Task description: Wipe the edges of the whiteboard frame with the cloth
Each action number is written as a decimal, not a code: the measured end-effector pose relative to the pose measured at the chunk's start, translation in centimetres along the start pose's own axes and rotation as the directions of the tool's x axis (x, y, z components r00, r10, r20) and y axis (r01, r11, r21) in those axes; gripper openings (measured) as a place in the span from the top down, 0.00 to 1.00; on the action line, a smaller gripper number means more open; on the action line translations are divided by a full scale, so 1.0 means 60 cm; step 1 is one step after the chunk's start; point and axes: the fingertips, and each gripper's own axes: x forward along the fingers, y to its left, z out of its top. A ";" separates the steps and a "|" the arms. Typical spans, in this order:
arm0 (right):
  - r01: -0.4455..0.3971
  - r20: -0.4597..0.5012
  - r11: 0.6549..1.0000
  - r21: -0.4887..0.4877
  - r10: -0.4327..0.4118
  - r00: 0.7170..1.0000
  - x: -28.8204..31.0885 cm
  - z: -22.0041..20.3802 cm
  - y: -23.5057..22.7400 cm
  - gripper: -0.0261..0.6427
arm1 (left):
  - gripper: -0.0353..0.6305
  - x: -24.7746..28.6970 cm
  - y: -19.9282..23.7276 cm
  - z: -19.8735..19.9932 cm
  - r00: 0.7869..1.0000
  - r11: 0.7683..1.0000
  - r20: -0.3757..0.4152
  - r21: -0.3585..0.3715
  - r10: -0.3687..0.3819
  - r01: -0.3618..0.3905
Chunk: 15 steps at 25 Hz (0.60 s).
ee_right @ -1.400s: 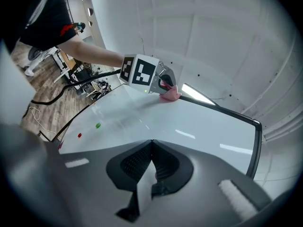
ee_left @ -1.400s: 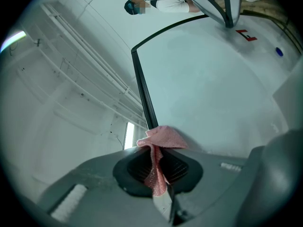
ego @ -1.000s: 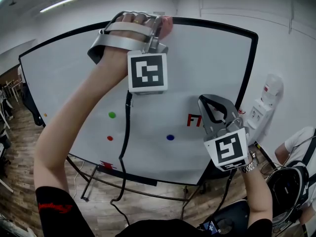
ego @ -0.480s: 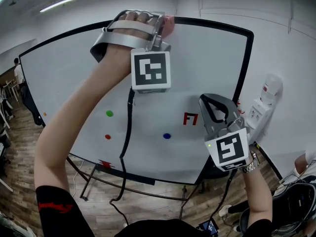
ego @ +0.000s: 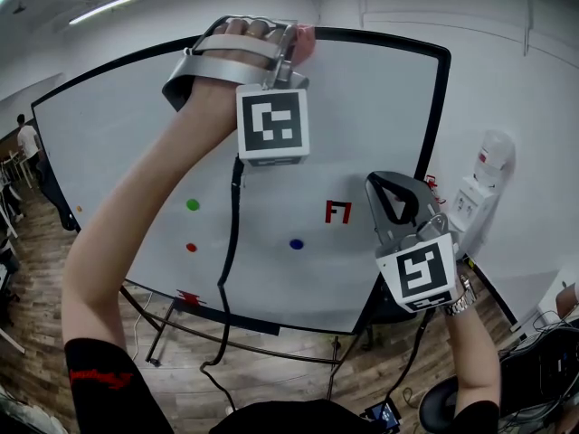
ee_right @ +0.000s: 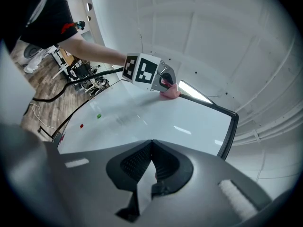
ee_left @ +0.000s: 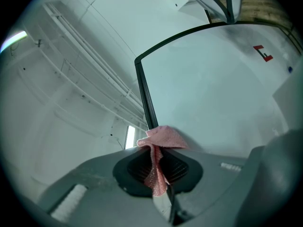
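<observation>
The whiteboard has a black frame. My left gripper is raised to the frame's top edge and is shut on a pink cloth. In the left gripper view the cloth is bunched against the black frame, and a strip of it hangs down between the jaws of the left gripper. The right gripper view shows the same cloth pressed on the top edge. My right gripper hangs in front of the board's lower right, shut and holding nothing; its jaws meet.
Green, red and blue dots and a red mark sit on the board. A white wall unit stands right of the frame. A black cable hangs from my left gripper. The board's stand rests on wooden floor.
The left gripper with the cloth has slid a little to the right along the top frame, nearer the right corner. The right gripper has hardly moved. A person at far right has left the view.
</observation>
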 end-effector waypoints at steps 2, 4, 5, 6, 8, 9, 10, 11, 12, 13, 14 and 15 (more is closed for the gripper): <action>0.000 -0.012 1.000 0.004 0.000 1.000 -0.005 -0.003 -0.003 0.96 | 0.91 0.000 0.007 -0.002 1.000 1.000 -0.022 0.028 0.006 -0.005; 0.000 -0.018 1.000 0.004 0.000 1.000 -0.010 -0.004 -0.005 0.96 | 0.91 0.000 0.014 -0.003 0.999 0.998 -0.044 0.059 0.010 -0.008; 0.001 -0.020 1.000 0.002 -0.001 1.000 -0.012 -0.005 -0.006 0.96 | 0.91 0.000 0.015 0.001 0.999 0.998 -0.037 0.054 0.010 -0.008; 0.002 -0.023 1.000 0.001 -0.002 1.000 -0.014 -0.006 -0.007 0.96 | 0.91 0.000 0.016 0.007 1.000 0.999 -0.028 0.047 0.012 -0.011; 0.006 -0.026 1.000 0.002 -0.006 1.000 -0.019 -0.010 -0.011 0.96 | 0.91 0.000 0.020 0.014 0.999 0.999 -0.024 0.041 0.022 -0.021; 0.008 -0.029 1.000 0.002 -0.008 1.000 -0.022 -0.013 -0.012 0.96 | 0.91 0.001 0.020 0.016 0.999 0.999 -0.025 0.043 0.023 -0.022; 0.010 -0.033 1.000 0.003 -0.010 0.999 -0.024 -0.016 -0.013 0.96 | 0.91 0.001 0.018 0.019 1.000 0.999 -0.024 0.042 0.020 -0.019; 0.011 -0.037 1.000 0.003 -0.011 0.999 -0.026 -0.019 -0.014 0.96 | 0.91 0.000 0.017 0.022 1.000 0.999 -0.021 0.042 0.017 -0.016; 0.012 -0.041 1.000 0.002 -0.012 0.999 -0.028 -0.022 -0.014 0.96 | 0.91 0.000 0.016 0.026 1.000 0.999 -0.016 0.038 0.017 -0.016; 0.013 -0.044 1.000 0.001 -0.013 0.999 -0.030 -0.024 -0.015 0.96 | 0.91 0.001 0.017 0.029 1.000 0.999 -0.014 0.038 0.017 -0.017; 0.014 -0.045 1.000 -0.001 -0.014 0.999 -0.032 -0.025 -0.016 0.96 | 0.91 0.001 0.018 0.029 1.000 0.999 -0.021 0.047 0.017 -0.016; 0.015 -0.045 1.000 -0.003 -0.015 0.999 -0.035 -0.026 -0.018 0.96 | 0.91 0.002 0.020 0.029 0.999 0.998 -0.032 0.060 0.019 -0.017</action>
